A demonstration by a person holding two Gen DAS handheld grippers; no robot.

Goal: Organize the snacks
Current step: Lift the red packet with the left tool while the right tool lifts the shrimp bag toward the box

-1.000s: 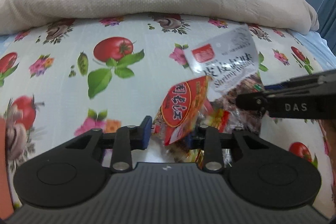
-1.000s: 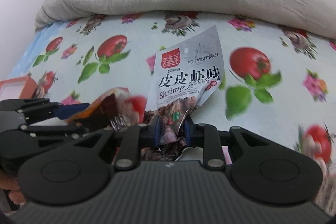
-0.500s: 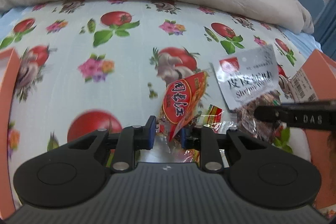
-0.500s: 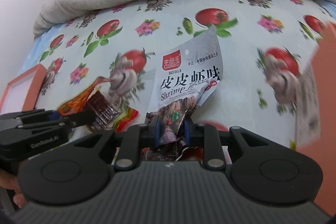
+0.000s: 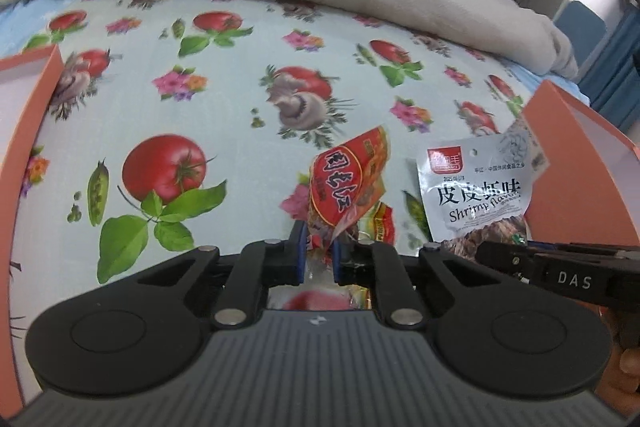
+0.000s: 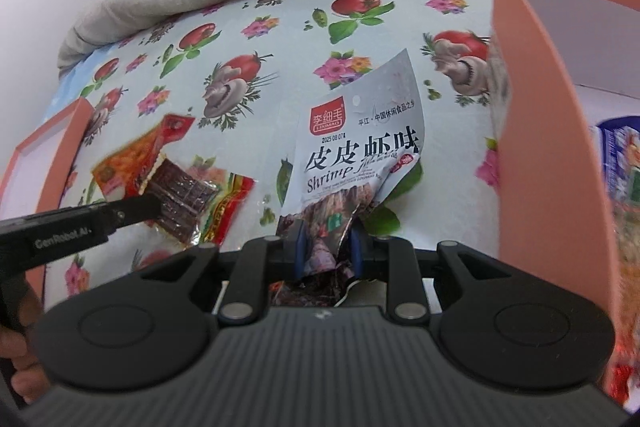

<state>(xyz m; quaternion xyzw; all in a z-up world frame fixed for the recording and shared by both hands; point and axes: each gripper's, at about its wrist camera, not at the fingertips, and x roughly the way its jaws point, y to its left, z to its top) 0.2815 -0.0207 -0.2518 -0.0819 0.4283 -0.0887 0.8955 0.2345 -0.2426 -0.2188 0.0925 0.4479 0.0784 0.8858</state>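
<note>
snacks in both grips, boxes to either side

your left hand-held gripper has just been closing its jaws, and they now pinch the lower end of the red snack packet, which stands up and tilts right above the floral sheet of the bed. your right hand-held gripper is clamped on the crumpled bottom of the grey shrimp-flavour packet, whose long axis rises away from the jaws.

the relation that matters: the right orange box stands just right of the shrimp packet, its near wall upright between packet and interior, so you probably need to lift over that wall. it already holds a blue-edged packet. the left orange box lies well apart from the red packet, across open sheet, nearer your left hand.
</note>
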